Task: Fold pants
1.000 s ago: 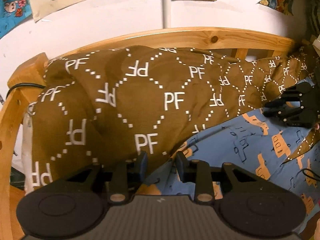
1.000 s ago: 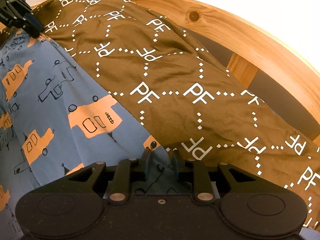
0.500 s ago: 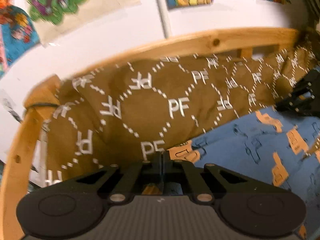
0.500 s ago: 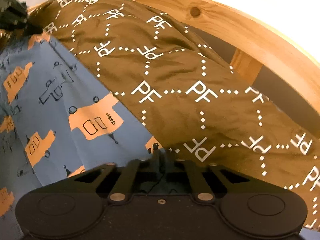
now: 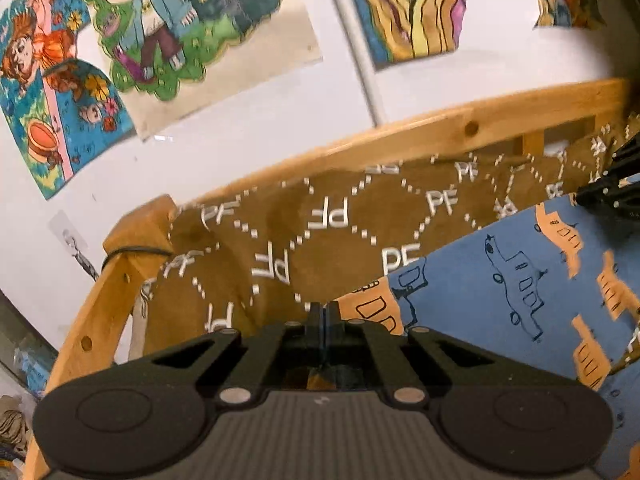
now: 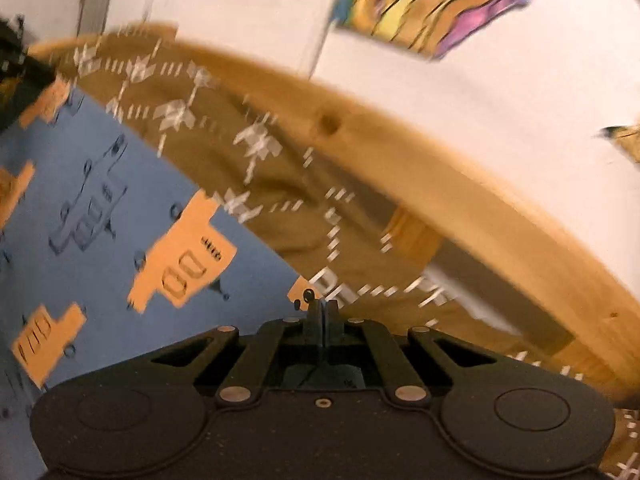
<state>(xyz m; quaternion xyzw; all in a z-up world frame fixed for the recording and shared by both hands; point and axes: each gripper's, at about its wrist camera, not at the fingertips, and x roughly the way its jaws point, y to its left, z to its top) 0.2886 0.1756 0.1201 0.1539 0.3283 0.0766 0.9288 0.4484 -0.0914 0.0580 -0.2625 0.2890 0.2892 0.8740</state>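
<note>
Left gripper (image 5: 323, 314) has its jaws pinched tight on the edge of the pants (image 5: 516, 280), and the right gripper (image 6: 322, 312) is clamped the same way on the same edge further along. Both are pinching where blue cloth meets the brown blanket (image 5: 320, 232). To do this lift well, I'd keep both grips level and the edge taut between them, carrying it over evenly so the fold lands square. The pants are blue with orange trucks and outlined cars, spread on the blanket, which is draped by the wooden bed rail (image 5: 440, 128). The right view is blurred.
</note>
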